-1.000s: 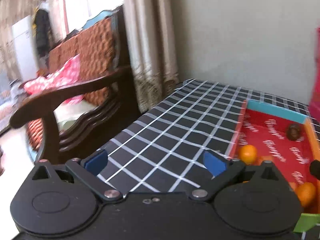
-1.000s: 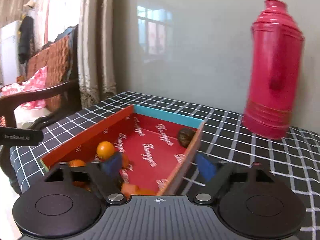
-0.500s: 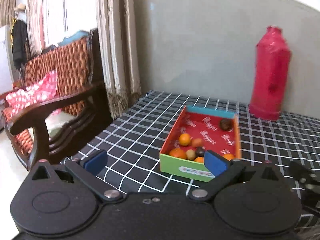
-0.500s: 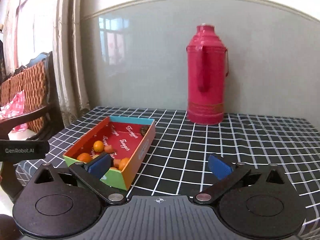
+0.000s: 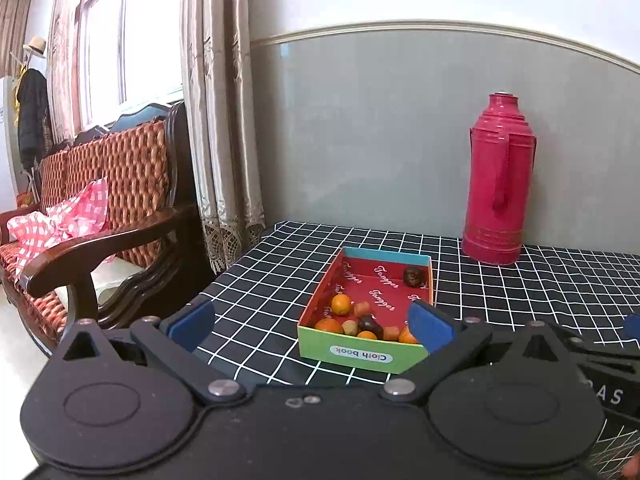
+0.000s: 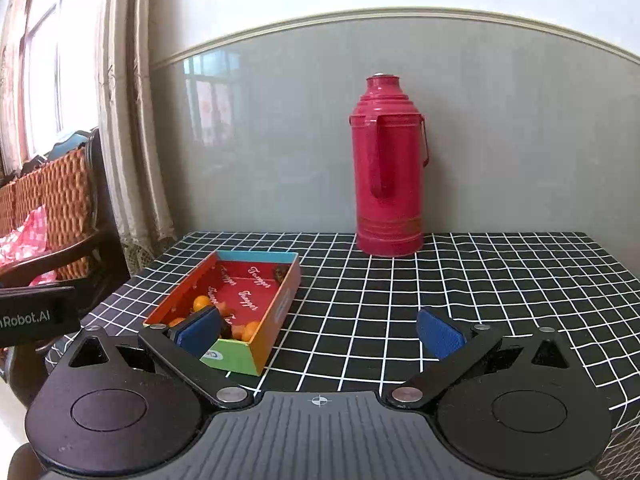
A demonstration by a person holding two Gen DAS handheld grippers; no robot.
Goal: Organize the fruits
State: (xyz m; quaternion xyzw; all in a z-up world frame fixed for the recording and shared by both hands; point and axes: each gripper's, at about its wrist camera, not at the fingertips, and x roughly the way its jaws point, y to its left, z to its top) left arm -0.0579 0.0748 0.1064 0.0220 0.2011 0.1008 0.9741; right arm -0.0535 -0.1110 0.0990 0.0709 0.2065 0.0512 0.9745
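Observation:
A shallow cardboard box (image 5: 362,354) with a red inside, green front wall and blue back wall sits on the black checked tablecloth (image 5: 280,276). It holds several small oranges (image 5: 340,303) and dark fruits (image 5: 413,276). It also shows in the right wrist view (image 6: 240,354). My left gripper (image 5: 310,326) is open and empty, held back from the box's front. My right gripper (image 6: 320,332) is open and empty, with its left pad in front of the box's near corner.
A tall red thermos (image 5: 498,184) stands at the back of the table against the grey wall; it also shows in the right wrist view (image 6: 388,168). A wooden armchair (image 5: 100,216) with a pink checked cloth stands left of the table. Curtains (image 5: 220,120) hang behind it.
Both grippers have pulled back and up from the box, so the whole box and thermos now show. Both stay open and empty.

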